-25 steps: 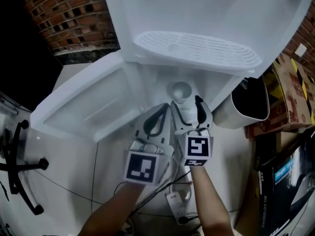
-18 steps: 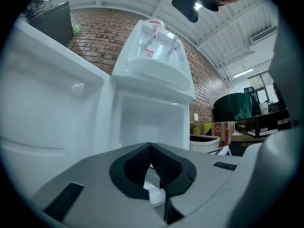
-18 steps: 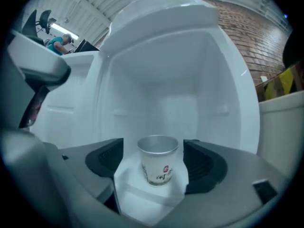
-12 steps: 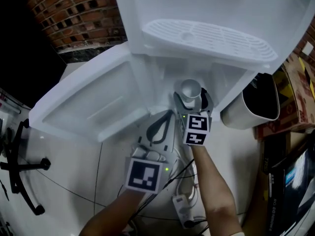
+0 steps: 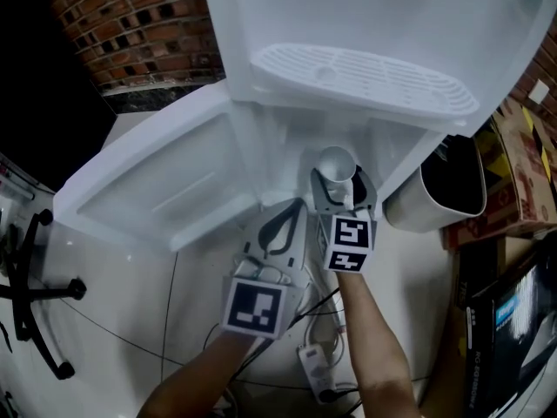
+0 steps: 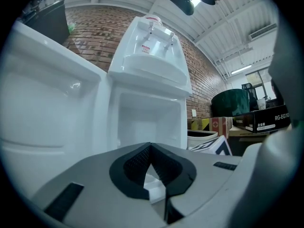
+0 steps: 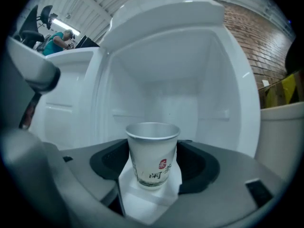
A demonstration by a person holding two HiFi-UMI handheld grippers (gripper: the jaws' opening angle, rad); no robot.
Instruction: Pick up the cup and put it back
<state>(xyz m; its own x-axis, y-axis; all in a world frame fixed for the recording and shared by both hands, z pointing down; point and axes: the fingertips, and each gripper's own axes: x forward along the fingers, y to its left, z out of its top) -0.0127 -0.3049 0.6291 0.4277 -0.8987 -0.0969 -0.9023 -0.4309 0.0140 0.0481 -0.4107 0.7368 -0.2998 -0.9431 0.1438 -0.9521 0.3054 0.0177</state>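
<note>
A white paper cup [image 5: 336, 162] with red and dark print stands upright in the open lower cabinet [image 5: 287, 146] of a white water dispenser. My right gripper [image 5: 338, 183] reaches into the cabinet. Its jaws have just been closing, and both dark pads now lie against the cup's sides. In the right gripper view the cup [image 7: 152, 151] fills the gap of the right gripper [image 7: 153, 163], above the white cabinet floor [image 7: 142, 201]. My left gripper [image 5: 291, 207] hangs just left of it, outside the cabinet. It is shut with nothing in it, and in its own view the left gripper [image 6: 151, 147] has its tips meeting.
The cabinet door [image 5: 148, 190] swings open to the left. The drip tray [image 5: 365, 72] juts out above the cabinet. A white bin [image 5: 435, 190] and cardboard boxes [image 5: 513, 164] crowd the right side. Cables and a power strip [image 5: 313, 364] lie on the floor, and a chair base [image 5: 35, 303] stands at the left.
My right gripper moved deeper into the cabinet with the cup between its jaws, which spread wider and then drew in on the cup again. The left gripper stayed put.
</note>
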